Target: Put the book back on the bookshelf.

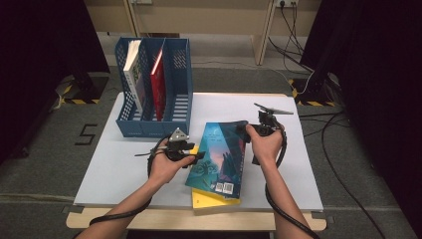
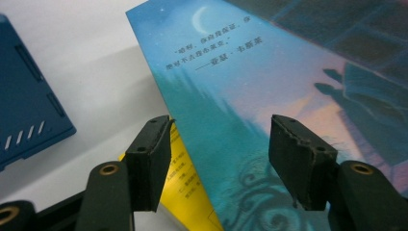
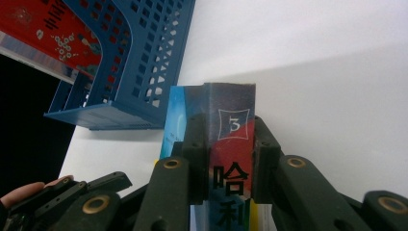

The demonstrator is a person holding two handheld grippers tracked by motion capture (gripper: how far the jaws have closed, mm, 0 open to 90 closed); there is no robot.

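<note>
**Blue book lifted by its spine**

On the pale grey surface (image 1: 124, 169), my right gripper (image 3: 230, 154) has its jaws clamped on the spine of the blue-covered paperback book (image 1: 221, 157), tilting it up off the flat yellow book (image 1: 211, 200) beneath. My left gripper (image 2: 219, 159) holds nothing, its jaws spread wide at the blue cover's near edge. The blue perforated plastic file rack (image 1: 171, 79) stands behind.

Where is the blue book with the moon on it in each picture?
High view: the blue book sits mid-table, tilted up, lying over a yellow book.
Left gripper view: its cover fills the upper right, between the open jaws.
Right gripper view: its spine stands at the middle, squeezed between the jaws.
Shared landmark: the blue file rack, beside the book.
</note>
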